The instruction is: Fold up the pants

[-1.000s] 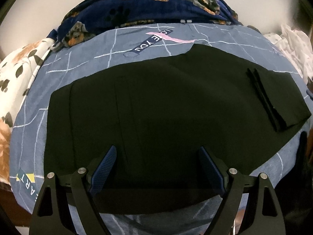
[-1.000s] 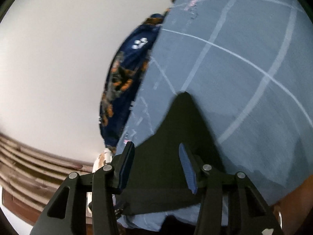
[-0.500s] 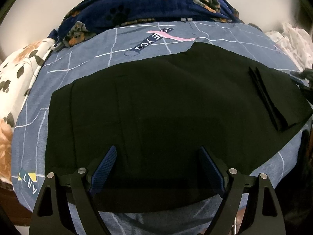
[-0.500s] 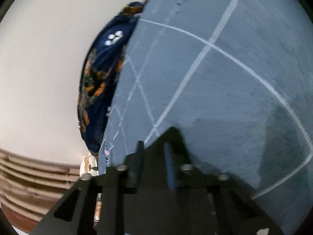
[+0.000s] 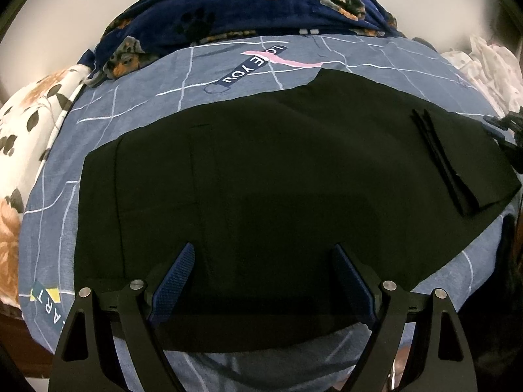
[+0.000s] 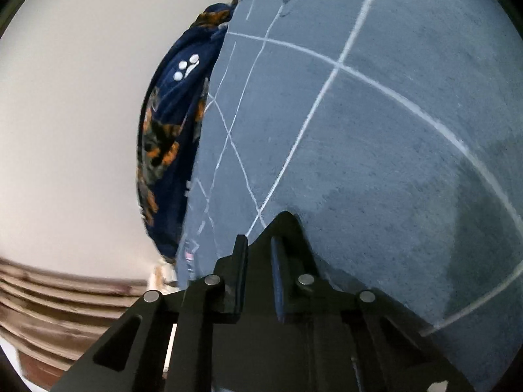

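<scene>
Right gripper (image 6: 258, 250) now astride pants (image 6: 284, 225) corner

The pants (image 5: 278, 176) are showing plain black. The bedsheet (image 5: 147, 98) is showing grey-blue with a thin white grid. The blanket (image 5: 245, 9) is showing navy with orange-and-grey dogs and paw prints. The left tool's pads (image 5: 175, 281) are showing blue.

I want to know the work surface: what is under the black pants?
The black pants lie flat on a blue-grey bedsheet with white grid lines, which shows all around them. Whatever print or other thing lies beneath the cloth is covered.
</scene>
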Tool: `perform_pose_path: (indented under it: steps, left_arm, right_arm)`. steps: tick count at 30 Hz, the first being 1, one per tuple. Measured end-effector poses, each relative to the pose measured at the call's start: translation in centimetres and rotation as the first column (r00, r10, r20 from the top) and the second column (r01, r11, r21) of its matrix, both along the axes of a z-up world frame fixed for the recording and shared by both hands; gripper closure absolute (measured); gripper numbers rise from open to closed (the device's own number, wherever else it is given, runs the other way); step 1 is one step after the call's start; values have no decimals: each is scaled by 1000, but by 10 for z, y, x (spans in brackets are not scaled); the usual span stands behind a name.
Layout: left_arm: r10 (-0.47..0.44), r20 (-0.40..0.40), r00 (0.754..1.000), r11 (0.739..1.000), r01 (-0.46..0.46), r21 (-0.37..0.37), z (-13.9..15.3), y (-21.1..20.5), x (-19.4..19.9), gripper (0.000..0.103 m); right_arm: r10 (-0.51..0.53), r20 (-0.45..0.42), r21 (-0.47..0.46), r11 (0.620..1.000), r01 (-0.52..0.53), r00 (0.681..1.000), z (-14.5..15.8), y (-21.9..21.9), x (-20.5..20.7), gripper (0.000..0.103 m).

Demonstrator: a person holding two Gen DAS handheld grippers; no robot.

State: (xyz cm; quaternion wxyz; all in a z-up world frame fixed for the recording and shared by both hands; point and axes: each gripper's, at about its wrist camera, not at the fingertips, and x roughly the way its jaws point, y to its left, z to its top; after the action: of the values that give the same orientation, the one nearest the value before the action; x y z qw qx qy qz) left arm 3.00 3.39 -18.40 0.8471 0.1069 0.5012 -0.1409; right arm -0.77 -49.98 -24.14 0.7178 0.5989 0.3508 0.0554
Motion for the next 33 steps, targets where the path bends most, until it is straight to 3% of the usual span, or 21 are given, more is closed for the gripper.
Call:
perform_pose_path:
  steps: [2,8,10,13,14,18,20,22,27,33]
  left_arm:
    - [1,1,1000,1000,-1,-1,0,0,0,17]
    - [-5,-4,1000,1000,5,-12,-1,-2,-1,17]
    - [-10,-1,1000,1000,10,-10,0,-3,-2,17]
    - [-18,-2,1000,1000,18,-9,0,-5,-4,17]
    - [-20,-2,1000,1000,20,-7,1,-6,-4,17]
    - [-23,6,1000,999,23,-22,6,-6,-5,17]
    - [-24,11,1000,999,25,-29,8,-7,-6,17]
    - [-29,12,1000,999,29,-34,9,-8,-7,17]
    - [-44,14,999,998,44,-43,11,-9,-10,17]
    - [-50,9,999,996,50,-70,15,-8,-11,17]
  right_arm:
    - [-3,40,-22,1000,4,999,10,2,-12,82]
    - [79,114,-35,997,-75,990,23,23,-62,78]
    - [129,72,-69,990,-124,989,17,34,-75,77]
    - [127,12,-75,989,-126,992,3,36,-83,85]
    - [111,15,-52,993,-110,994,4,35,-83,81]
    - [156,115,-43,987,-152,981,36,54,-78,73]
    - [207,148,22,977,-213,967,45,82,-75,65]
    - [251,150,152,950,-273,956,36,119,-73,64]
    - [287,56,302,908,-290,956,3,180,-78,63]
    - [236,8,284,931,-229,972,-2,195,-66,60]
